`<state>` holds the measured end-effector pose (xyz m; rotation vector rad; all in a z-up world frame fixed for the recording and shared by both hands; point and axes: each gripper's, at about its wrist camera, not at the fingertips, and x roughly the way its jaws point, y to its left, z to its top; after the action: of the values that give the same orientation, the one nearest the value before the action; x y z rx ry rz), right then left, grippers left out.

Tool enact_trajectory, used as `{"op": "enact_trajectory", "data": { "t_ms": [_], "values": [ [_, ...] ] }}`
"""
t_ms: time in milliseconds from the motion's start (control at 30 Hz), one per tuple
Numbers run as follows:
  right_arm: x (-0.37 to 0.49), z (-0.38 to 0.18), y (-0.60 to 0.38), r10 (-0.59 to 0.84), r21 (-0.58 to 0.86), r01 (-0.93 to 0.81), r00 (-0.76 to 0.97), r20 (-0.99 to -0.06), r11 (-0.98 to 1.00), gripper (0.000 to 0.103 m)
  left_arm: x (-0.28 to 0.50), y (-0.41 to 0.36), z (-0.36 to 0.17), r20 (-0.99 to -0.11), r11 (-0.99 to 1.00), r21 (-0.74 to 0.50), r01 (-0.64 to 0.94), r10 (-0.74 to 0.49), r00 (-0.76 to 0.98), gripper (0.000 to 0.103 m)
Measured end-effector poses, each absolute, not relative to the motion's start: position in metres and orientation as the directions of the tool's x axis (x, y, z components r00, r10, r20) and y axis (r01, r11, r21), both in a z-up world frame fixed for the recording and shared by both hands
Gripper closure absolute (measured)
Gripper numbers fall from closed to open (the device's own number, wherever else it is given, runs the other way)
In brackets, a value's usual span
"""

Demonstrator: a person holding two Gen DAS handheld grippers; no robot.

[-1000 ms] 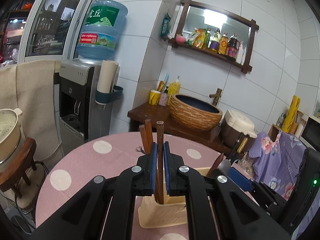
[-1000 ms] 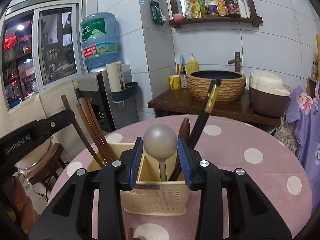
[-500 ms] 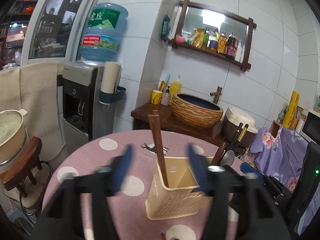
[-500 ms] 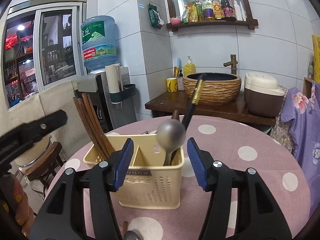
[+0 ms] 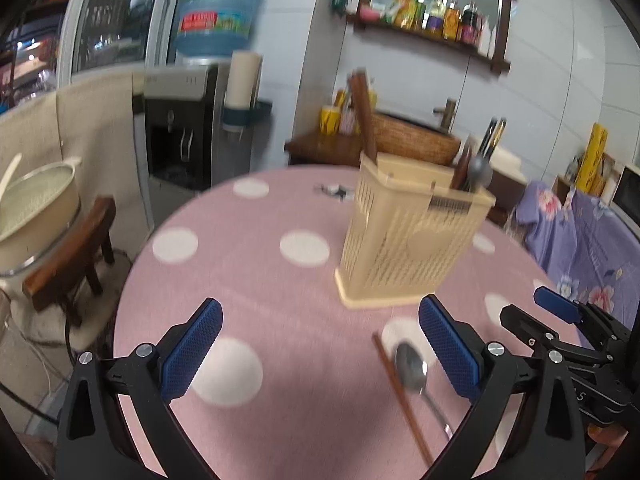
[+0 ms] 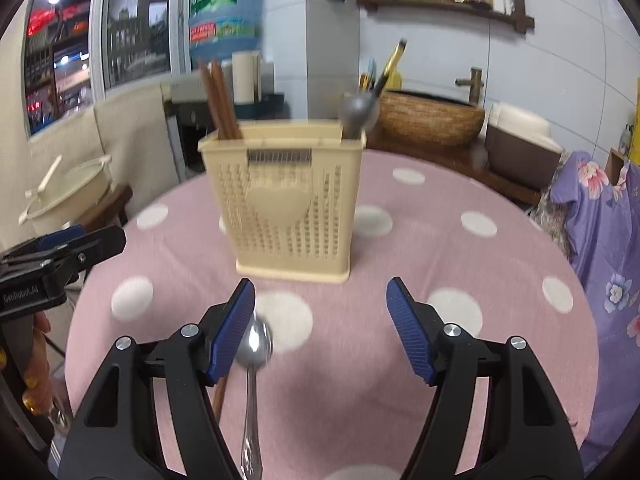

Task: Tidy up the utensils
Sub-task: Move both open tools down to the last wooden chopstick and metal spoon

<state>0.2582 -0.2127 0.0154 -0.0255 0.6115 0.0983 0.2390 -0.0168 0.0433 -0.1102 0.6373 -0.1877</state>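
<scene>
both grippers, left point(image 5: 320, 354) and right point(image 6: 320, 330), spread wide and empty; risk of knocking the caddy point(image 6: 282, 200) mid-frame or pushing the spoon point(image 6: 253, 364) and chopstick point(image 5: 402, 394) off the table point(image 6: 500, 264) at lower frame.

Caddy point(image 6: 291, 200) mid-table point(image 6: 440, 380), chopsticks point(image 6: 220, 104) in left compartment, ladle point(image 6: 357, 110) right, spoon point(image 6: 254, 364) & chopstick point(image 5: 402, 392) on table before it

I saw a pink desk point(image 6: 440, 248) with white polka dots, a cream perforated caddy point(image 6: 288, 200), a silver spoon point(image 6: 254, 346), and blue-padded black fingers point(image 6: 236, 332).
</scene>
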Motion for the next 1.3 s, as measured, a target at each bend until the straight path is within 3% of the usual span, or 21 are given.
{"op": "enact_trajectory", "data": {
  "t_ms": [267,667,1300],
  "values": [
    [0.243,-0.032,-0.196,0.087,-0.062,-0.178,0.721,-0.688,0.982,0.037,0.217,-0.016,0.01,-0.633,0.979,-0.14,0.148,-0.203,0.747,0.006],
    [0.265,-0.061,-0.175,0.134,-0.037,-0.265,0.598,-0.79,0.964,0.046,0.212,-0.009,0.001,-0.652,0.985,-0.121,0.123,-0.172,0.739,0.006],
    [0.313,-0.059,-0.143,0.126,0.003,-0.21,0.572,-0.811,0.978,0.053,0.214,0.0,0.004,-0.645,0.985,-0.149,0.082,-0.159,0.747,0.006]
  ]
}}
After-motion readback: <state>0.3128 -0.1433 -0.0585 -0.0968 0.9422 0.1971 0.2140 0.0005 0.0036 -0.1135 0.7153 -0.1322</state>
